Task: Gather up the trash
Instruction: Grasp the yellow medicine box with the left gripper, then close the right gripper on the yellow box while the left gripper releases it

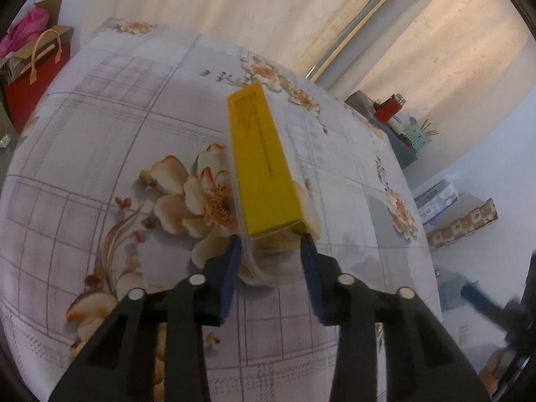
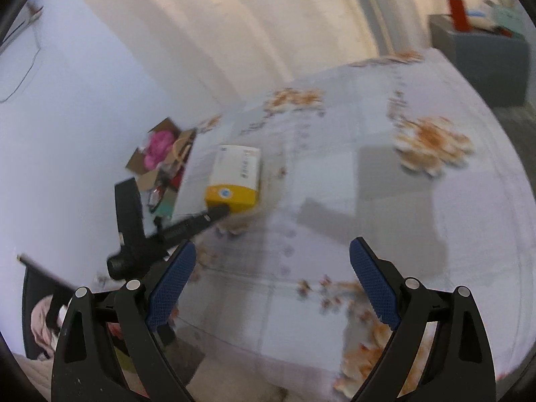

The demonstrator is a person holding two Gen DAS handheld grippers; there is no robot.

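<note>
Two grippers were out over the flowered bedspread (image 1: 100, 154). On the left, my left gripper (image 1: 271, 244) had its blue fingers (image 1: 231, 268) narrowed onto the near end of the yellow box (image 1: 261, 167), which lay on the bed pointing far. To the right, my right gripper (image 2: 271, 268) stood wide with nothing between its fingers, the box well apart at far left.

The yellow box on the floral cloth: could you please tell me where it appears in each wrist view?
Left wrist view: the yellow box runs from centre down to the left hand-held gripper.
Right wrist view: left of centre, the left hand-held gripper at its near end.
Shared landmark: the open cardboard box with pink contents.
</note>
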